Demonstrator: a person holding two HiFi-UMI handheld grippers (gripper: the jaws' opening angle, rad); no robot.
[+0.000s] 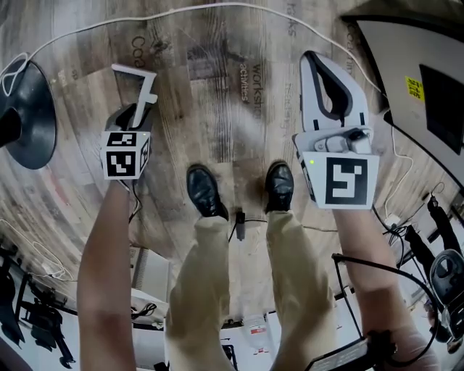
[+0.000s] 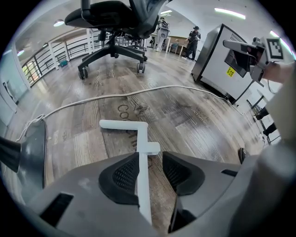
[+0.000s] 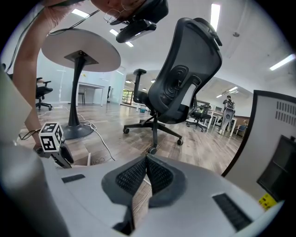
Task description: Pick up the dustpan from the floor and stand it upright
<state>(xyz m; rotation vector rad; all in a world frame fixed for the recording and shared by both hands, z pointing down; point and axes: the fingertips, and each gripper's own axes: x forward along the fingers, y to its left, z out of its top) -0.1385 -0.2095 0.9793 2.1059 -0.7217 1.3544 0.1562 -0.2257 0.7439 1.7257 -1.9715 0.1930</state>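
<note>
A white L-shaped bar (image 1: pixel 143 81) with a short side stub sticks out of my left gripper (image 1: pixel 138 110) above the wooden floor. In the left gripper view the bar (image 2: pixel 141 157) runs through the slot of my left gripper (image 2: pixel 150 155). It lies against the left pad, and a narrow gap shows at the right pad. My right gripper (image 1: pixel 319 61) hangs further right at about the same height. Its pads are pressed together with nothing between them in the right gripper view (image 3: pixel 146 158). No dustpan scoop shows in any view.
My two black shoes (image 1: pixel 206 190) stand between the grippers. A dark round table base (image 1: pixel 29 116) lies at the left, with a white cable (image 1: pixel 217 9) curving across the floor. A grey cabinet (image 1: pixel 417 80) stands at the right. A black office chair (image 2: pixel 111 18) is ahead.
</note>
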